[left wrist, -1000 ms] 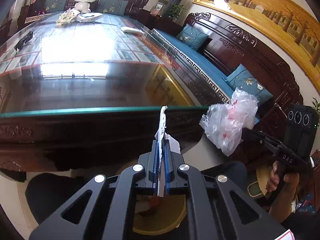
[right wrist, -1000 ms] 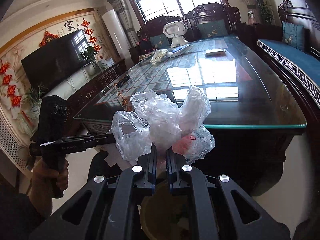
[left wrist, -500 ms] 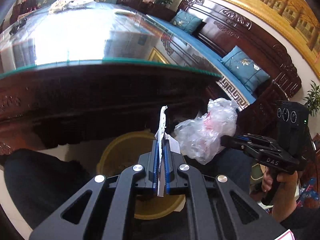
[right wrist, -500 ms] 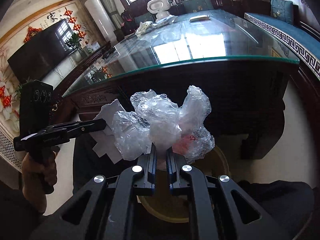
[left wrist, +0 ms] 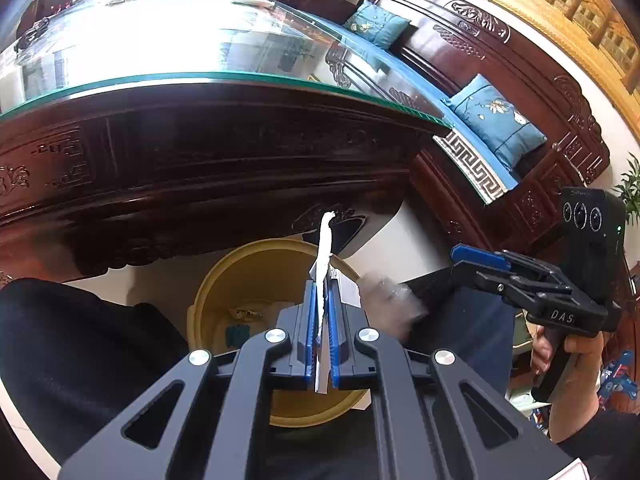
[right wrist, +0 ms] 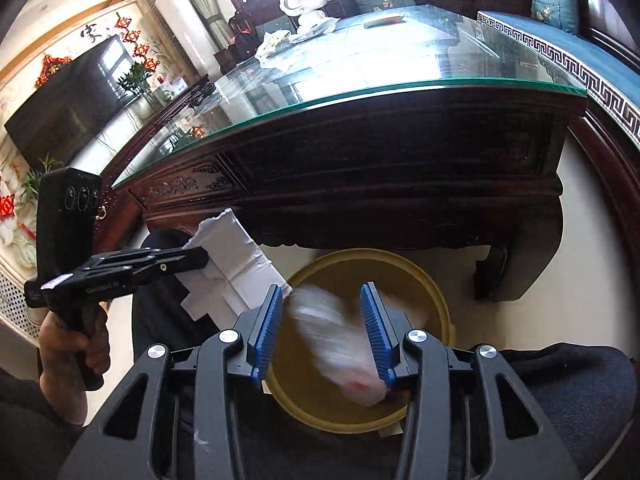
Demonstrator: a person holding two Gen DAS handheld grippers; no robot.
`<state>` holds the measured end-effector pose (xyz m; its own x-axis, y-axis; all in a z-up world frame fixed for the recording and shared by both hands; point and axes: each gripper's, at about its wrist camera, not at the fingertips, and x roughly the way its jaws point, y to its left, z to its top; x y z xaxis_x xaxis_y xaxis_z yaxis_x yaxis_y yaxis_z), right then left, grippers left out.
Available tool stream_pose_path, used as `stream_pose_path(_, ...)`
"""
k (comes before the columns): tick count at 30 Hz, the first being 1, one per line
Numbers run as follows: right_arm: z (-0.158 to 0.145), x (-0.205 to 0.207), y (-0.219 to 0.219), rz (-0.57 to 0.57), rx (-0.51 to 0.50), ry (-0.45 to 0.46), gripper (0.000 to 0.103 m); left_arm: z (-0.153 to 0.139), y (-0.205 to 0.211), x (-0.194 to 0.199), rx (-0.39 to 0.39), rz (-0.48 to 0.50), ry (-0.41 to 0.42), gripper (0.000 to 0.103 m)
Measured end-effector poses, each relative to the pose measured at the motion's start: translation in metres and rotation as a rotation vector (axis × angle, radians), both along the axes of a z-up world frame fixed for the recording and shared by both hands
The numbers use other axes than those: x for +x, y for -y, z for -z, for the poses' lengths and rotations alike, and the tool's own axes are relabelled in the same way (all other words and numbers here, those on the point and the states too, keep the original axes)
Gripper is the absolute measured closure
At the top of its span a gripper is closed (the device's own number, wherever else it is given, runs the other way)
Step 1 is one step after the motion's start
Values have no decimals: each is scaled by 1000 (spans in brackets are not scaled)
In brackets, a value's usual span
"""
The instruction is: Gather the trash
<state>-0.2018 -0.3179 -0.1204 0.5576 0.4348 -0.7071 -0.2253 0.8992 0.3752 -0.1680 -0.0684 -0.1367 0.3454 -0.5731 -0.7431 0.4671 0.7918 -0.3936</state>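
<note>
A long dark carved table [right wrist: 384, 184] with a glass top [right wrist: 360, 60] fills the far half of both views, its near edge curving across the frame. On its far end stand a small white robot [right wrist: 302, 0] and some white clutter, too small to make out. A blue-cushioned bench [left wrist: 472, 160] runs along the right side of the table, and a dark television [right wrist: 60, 108] hangs on the wall to the left. On the pale floor just in front of the table sits a round yellow bin [right wrist: 436, 300], with a few small scraps lying on its bottom. The left gripper [left wrist: 322, 300] is over the near rim of the bin, its blue fingers [left wrist: 309, 320] pressed together on a torn piece of white paper [left wrist: 325, 240] that stands upright, edge-on, between them; from the right view the paper [right wrist: 232, 264] shows as a creased flat sheet left of the bin. The right gripper [right wrist: 324, 316] is above the bin with its fingers [right wrist: 266, 328] spread wide and gripping nothing. A crumpled clear plastic bag [right wrist: 340, 344], blurred with motion, is in the gap between those fingers, over the bin's opening, with a red mark near its lower end. From the left view the bag [left wrist: 390, 296] is a faint blur just right of the bin.
</note>
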Motion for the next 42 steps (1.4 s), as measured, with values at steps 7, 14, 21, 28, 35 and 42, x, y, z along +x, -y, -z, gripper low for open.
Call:
stream_pose_path(7, 1, -1, 8, 10, 22, -9, 61, 11, 13, 4, 28, 26, -19, 97)
stream_pose_path(14, 5, -1, 16, 16, 36, -28, 59, 30, 28, 10, 55, 54, -78, 92)
stream_pose_path(21, 9, 1, 18, 17, 39, -39, 55, 43, 44, 10, 81, 91, -103, 69)
stream_pose_path(28, 13, 3, 16, -3, 51, -51, 55, 38, 51, 8, 111, 95, -62, 69)
stream_pose_path(35, 15, 6, 8, -27, 67, -53, 55, 35, 46, 12, 117, 65, -47, 69)
stream_pose_path(42, -3, 11, -9, -56, 51, -1, 55, 5, 34, 16, 122, 2, 44, 58)
